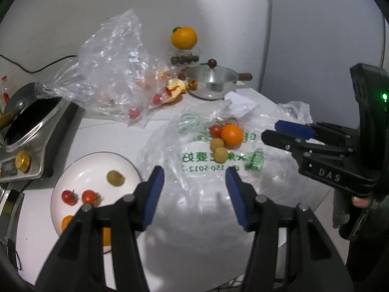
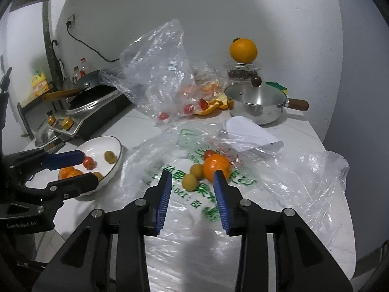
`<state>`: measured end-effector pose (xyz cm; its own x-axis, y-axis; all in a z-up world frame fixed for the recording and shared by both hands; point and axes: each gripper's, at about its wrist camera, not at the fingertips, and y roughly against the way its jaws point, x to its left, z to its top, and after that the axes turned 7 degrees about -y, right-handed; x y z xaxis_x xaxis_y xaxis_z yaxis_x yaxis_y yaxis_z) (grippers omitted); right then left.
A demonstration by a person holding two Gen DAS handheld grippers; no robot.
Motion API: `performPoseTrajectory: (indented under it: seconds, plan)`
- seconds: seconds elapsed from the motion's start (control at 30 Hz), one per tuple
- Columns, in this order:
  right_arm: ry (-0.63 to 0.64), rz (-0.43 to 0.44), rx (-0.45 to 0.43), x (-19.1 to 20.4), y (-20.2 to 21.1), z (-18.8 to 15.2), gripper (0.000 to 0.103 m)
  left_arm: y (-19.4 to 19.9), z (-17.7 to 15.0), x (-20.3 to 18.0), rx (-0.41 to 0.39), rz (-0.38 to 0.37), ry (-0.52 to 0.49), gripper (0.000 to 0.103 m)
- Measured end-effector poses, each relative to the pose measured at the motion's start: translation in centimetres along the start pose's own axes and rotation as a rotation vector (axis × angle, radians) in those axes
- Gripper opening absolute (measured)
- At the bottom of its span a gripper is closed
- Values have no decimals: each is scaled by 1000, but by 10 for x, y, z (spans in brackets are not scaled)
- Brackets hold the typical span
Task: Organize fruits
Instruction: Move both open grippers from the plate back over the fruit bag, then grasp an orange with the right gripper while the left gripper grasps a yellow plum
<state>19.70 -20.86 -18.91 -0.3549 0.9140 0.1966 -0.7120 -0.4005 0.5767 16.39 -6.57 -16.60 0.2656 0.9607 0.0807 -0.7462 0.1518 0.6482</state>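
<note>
A white plate (image 1: pixel 94 163) at the left holds two cherry tomatoes (image 1: pixel 69 197), a green-yellow fruit (image 1: pixel 115 177) and an orange piece. On the printed plastic bag (image 1: pixel 194 170) lie an orange (image 1: pixel 232 135), a tomato (image 1: pixel 216 130) and two yellow-green fruits (image 1: pixel 220 154). My left gripper (image 1: pixel 194 177) is open and empty, just right of the plate, short of that cluster. My right gripper (image 2: pixel 193 182) is open and empty, its fingertips right before the orange (image 2: pixel 216 166) and the yellow-green fruits (image 2: pixel 190 181). The plate (image 2: pixel 114 168) shows at the left of the right wrist view.
A clear crumpled bag (image 1: pixel 109 68) with tomatoes and orange peel lies behind. A steel pot with lid (image 1: pixel 210 82) stands at the back, with a large orange (image 1: pixel 184 37) on a box behind it. An induction cooker with a wok (image 1: pixel 31 126) stands at left.
</note>
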Motion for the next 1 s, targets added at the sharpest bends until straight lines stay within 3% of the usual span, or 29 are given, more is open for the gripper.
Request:
performPoseTrajectory:
  seconds: [0.47, 1.0]
  plan:
    - [-35, 1, 8, -42, -19, 6, 37, -45, 20, -23, 28, -6, -52, 54]
    - [-62, 22, 33, -73, -46, 5, 37, -103, 28, -38, 111, -40, -83, 54]
